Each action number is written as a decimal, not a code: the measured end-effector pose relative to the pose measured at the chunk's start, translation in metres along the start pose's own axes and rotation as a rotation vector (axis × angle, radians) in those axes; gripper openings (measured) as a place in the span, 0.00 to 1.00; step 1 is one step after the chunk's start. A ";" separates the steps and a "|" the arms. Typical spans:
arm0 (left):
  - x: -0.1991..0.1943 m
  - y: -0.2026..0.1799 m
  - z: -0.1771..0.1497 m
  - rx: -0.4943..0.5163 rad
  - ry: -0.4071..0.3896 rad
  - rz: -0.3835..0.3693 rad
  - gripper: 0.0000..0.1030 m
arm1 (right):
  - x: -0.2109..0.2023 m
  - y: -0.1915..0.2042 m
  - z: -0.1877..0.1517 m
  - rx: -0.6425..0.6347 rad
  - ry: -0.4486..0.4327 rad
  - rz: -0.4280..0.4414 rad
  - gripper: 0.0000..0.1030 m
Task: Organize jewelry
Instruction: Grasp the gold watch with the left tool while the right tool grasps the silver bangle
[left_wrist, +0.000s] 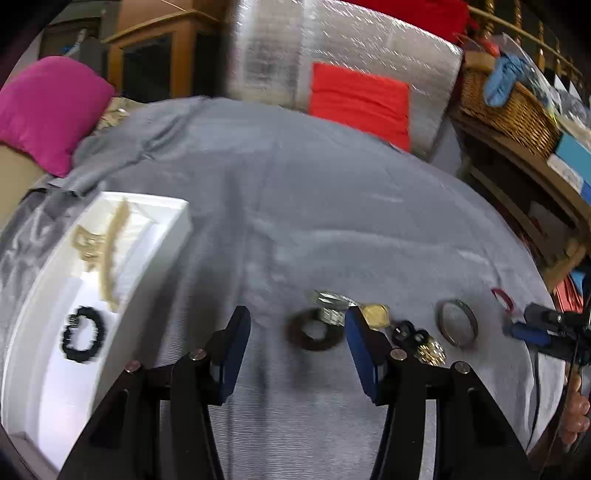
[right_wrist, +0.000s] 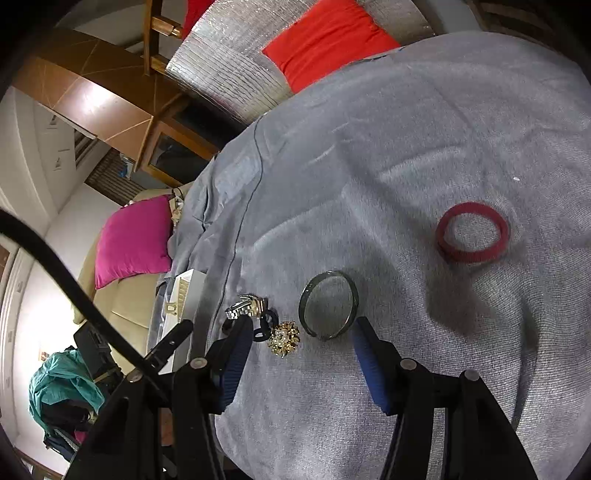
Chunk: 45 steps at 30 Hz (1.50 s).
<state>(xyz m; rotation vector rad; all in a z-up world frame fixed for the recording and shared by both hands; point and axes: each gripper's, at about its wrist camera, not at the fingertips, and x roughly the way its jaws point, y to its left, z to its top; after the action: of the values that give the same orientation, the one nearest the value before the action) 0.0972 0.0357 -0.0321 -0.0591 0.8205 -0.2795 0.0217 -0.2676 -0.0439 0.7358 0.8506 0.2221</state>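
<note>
A white tray (left_wrist: 168, 236) on the left holds a gold hair claw (left_wrist: 99, 243) and a black scrunchie (left_wrist: 82, 334). On the grey cloth lie a brown scrunchie (left_wrist: 314, 330), a silver watch (left_wrist: 330, 304), a gold piece (left_wrist: 376, 314), a black clip (left_wrist: 408, 332), a gold brooch (left_wrist: 430, 350), a metal bangle (left_wrist: 457, 323) and a red band (left_wrist: 502, 297). My left gripper (left_wrist: 297, 317) is open and empty above the brown scrunchie. My right gripper (right_wrist: 303, 332) is open and empty, just short of the bangle (right_wrist: 328, 304) and brooch (right_wrist: 283, 339). The red band (right_wrist: 472, 232) lies farther right.
The grey cloth (left_wrist: 295, 203) covers a round surface. Behind it stand a silver padded sheet with a red cushion (left_wrist: 360, 99), a pink cushion (left_wrist: 48, 110) at left, and a wicker basket (left_wrist: 509, 107) on shelves at right. The right gripper shows in the left wrist view (left_wrist: 546, 328).
</note>
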 end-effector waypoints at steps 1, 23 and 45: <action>0.003 -0.003 -0.001 0.007 0.014 -0.007 0.53 | 0.000 0.000 0.000 -0.001 -0.001 -0.004 0.58; 0.054 -0.018 0.005 0.046 0.142 -0.102 0.25 | 0.015 -0.016 0.004 0.042 0.019 -0.063 0.58; 0.065 -0.022 0.007 0.058 0.141 -0.065 0.17 | 0.031 -0.016 0.004 0.050 0.030 -0.092 0.58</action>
<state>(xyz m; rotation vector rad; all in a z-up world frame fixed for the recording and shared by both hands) 0.1397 -0.0031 -0.0700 -0.0118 0.9516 -0.3714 0.0436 -0.2672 -0.0711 0.7401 0.9185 0.1303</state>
